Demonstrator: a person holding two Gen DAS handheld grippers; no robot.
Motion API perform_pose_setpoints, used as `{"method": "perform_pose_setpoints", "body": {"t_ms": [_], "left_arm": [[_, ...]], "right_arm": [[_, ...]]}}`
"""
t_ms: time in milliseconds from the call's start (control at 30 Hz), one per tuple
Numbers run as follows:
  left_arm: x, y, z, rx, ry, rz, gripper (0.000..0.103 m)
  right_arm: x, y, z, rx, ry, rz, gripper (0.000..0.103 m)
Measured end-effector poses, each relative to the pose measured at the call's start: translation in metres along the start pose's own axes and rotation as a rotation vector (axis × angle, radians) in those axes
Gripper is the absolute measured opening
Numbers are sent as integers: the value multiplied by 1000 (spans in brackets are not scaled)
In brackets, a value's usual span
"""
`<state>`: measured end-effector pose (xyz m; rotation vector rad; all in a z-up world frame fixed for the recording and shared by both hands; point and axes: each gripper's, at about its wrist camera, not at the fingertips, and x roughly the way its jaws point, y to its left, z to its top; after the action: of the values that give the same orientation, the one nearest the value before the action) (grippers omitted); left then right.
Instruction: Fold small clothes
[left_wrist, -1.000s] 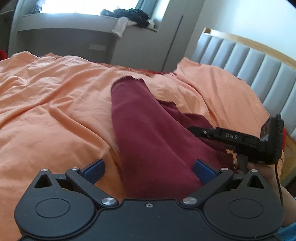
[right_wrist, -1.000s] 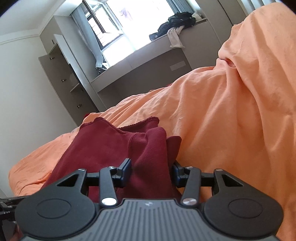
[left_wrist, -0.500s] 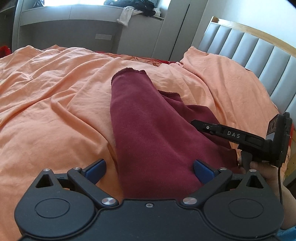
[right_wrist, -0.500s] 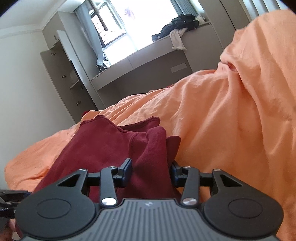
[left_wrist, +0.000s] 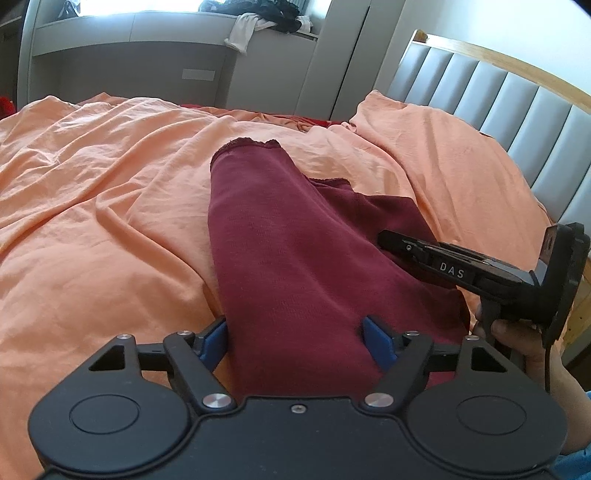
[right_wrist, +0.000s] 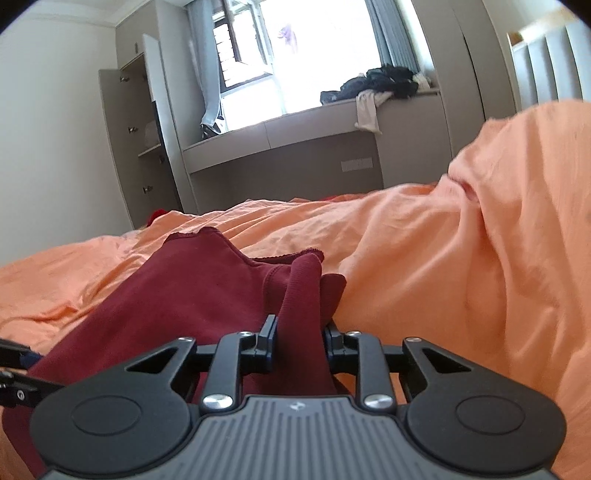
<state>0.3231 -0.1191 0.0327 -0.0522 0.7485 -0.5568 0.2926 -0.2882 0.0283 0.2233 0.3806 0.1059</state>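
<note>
Lower centre of left wrist view: left gripper (left_wrist: 297, 341), blue pads now astride the near end of the maroon garment (left_wrist: 295, 258). Jaws closing; a sec ago pads stood much wider, left pad out over bare sheet, now tucked against the cloth's left edge. Cloth between them, pads at its edges, no firm pinch visible yet.

Lower centre of right wrist view: right gripper (right_wrist: 300, 341), jaws also closing, narrower than a sec ago, w/ a bunched ridge of the same garment (right_wrist: 207, 288) between the black pads. Pads look to be touching the fabric both sides; whether fully clamped, hard to tell. View also rolled vs a sec ago: bed line was steeply tilted, now nearly level.

Meaning for task, as a judgement: both tools taking hold of the near hem/edge at the same time, so prob. the grasp stage before a lift-and-fold; fold itself not begun.

Mid frame, left view: garment lies on the orange bedsheet (left_wrist: 103, 206), long axis running from bottom centre up toward frame centre, slightly left-leaning. Far end, w/ a scalloped raw-looking edge, points to upper centre. A second lobe spreads to the right, under the right tool's black body at right edge, held by a hand (left_wrist: 517, 332).

Far: padded grey headboard (left_wrist: 498, 96) upper right; window ledge w/ heaped clothes (left_wrist: 258, 18) along top.
</note>
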Motion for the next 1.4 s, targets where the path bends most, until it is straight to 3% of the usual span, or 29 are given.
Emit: {"method": "perform_pose_setpoints", "body": {"t_ms": [267, 433, 633, 800, 967, 1100, 1400], "left_arm": [[0, 0, -1, -2, -4, 1, 77], [-4, -1, -3, 19, -11, 1, 68], [-3, -3, -3, 26, -10, 7, 66], [-5, -11, -2, 55, -12, 27, 62], [-8, -23, -2, 97, -19, 57, 57], [-12, -26, -4, 98, -33, 68, 50], [-30, -26, 10, 73, -105, 52, 41]], "right_arm": [[-1, -1, 0, -23, -7, -1, 27], [-4, 2, 2, -64, -16, -9, 27], [-6, 3, 2, -93, -19, -20, 28], [-2, 0, 3, -96, -7, -11, 38], [3, -6, 8, -66, -30, -13, 38], [-1, -2, 13, -89, -52, -16, 18], [-32, 8, 40, -87, -225, 6, 13]]}}
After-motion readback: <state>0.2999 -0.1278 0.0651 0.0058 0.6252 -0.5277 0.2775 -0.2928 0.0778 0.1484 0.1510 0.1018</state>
